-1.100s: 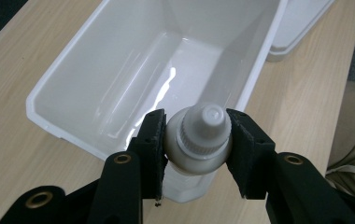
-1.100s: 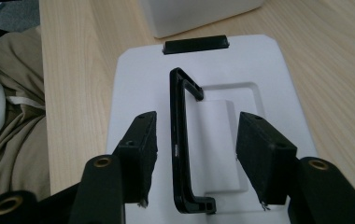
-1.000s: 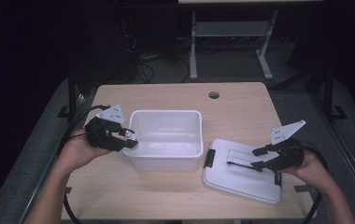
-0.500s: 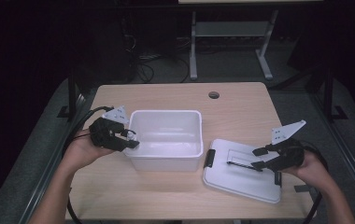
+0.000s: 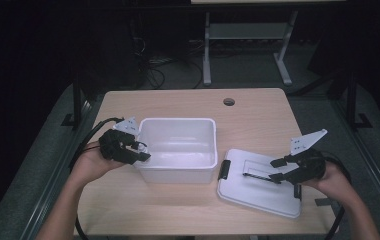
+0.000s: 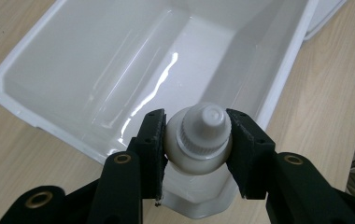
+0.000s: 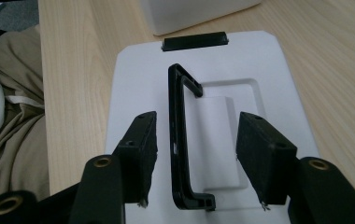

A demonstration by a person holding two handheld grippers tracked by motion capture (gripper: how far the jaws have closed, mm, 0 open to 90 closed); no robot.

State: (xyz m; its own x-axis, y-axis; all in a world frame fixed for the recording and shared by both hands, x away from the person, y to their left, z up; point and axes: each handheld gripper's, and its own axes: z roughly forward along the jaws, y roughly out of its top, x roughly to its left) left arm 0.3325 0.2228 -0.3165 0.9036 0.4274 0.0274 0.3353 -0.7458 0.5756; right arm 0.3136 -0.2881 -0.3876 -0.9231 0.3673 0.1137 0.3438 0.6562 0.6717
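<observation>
While a person sits at a pale wooden table with a black two-jaw gripper in each hand, the left gripper is clenched on a small white plastic bottle with a ribbed screw cap; the two pads press on the bottle's shoulder from either side, and the cap points away from the camera that rides on the gripper; the bottle is held above the near left rim of an open white rectangular plastic tub, whose glossy inside lies beyond it; in the high view the left gripper sits at the tub's left wall, touching or just over its rim; which of the two cannot be told. To the right of the tub, just beside it, a flat white plastic lid with a black clip at its end lies on the table; its black folding handle stands up from the lid's recessed middle; the right gripper straddles this handle with its jaws apart, released, one pad on each side and neither pressing on it; in the high view the right gripper is over the lid's right part.
</observation>
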